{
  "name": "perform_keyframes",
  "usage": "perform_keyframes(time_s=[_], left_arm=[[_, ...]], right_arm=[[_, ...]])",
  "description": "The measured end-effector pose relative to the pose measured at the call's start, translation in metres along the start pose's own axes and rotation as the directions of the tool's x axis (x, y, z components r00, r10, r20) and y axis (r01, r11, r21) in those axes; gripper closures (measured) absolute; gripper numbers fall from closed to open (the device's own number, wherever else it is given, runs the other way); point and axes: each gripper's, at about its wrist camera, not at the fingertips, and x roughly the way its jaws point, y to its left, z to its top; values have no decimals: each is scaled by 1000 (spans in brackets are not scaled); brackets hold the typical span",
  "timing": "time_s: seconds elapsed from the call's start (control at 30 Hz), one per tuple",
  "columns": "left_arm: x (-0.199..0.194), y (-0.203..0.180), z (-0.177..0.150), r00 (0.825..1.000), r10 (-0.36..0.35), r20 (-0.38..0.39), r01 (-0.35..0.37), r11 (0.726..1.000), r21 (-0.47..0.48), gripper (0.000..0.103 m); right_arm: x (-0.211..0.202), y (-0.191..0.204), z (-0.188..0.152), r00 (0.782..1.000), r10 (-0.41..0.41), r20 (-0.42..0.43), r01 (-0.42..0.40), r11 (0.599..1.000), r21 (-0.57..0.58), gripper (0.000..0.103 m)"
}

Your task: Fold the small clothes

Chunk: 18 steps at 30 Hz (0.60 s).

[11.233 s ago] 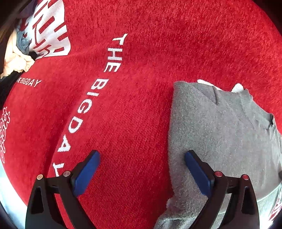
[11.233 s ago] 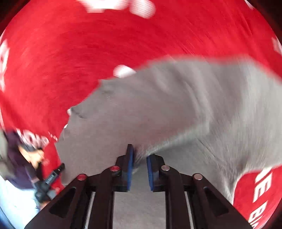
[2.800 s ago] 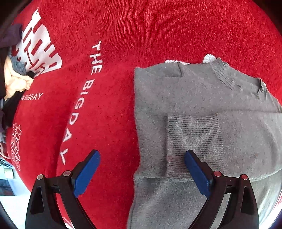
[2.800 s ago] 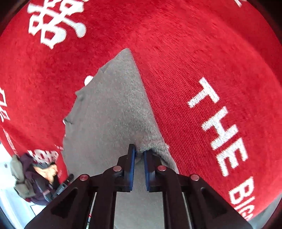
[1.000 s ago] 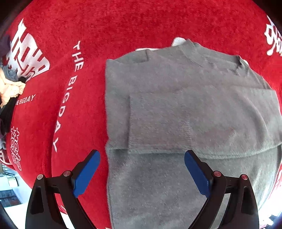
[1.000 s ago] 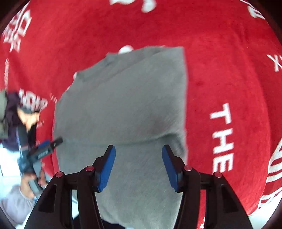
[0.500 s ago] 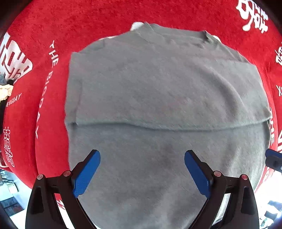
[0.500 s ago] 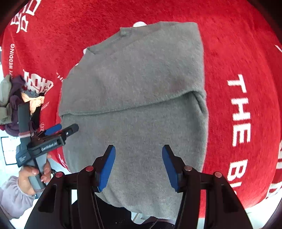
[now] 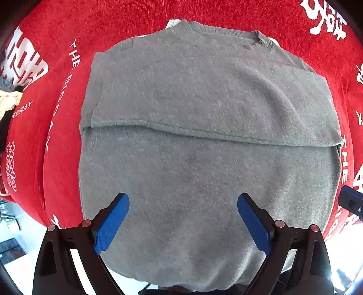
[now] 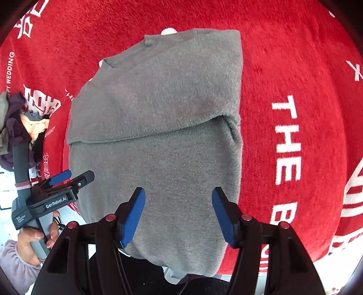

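With both hand-held grippers, left and right, hovering spread apart and empty over the grey sweater lying flat on the red cloth, I'd guess a sloppy one-layer pinch at the hem could drag those tucked sleeves loose.

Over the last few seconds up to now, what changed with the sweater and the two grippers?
The right gripper let go of the sleeve, now folded across the grey sweater, and opened. Both grippers pulled back. The left gripper stayed open; the red cloth is unchanged.

Grey sweater – soft fuzzy knit, matt; red cloth w/ coarse plush pile.
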Motion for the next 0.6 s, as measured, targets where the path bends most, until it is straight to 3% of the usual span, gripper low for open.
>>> perform_keyframes(time_s=[0.33, 0.6], left_arm=[[-3, -20, -32, 999, -22, -36, 21, 1000, -22, 6], [-5, -4, -69, 996, -78, -39, 78, 997, -7, 6]], right_arm=[[2, -6, -7, 999, 11, -31, -12, 999, -47, 37], [15, -4, -46, 996, 71, -58, -73, 997, -30, 37]])
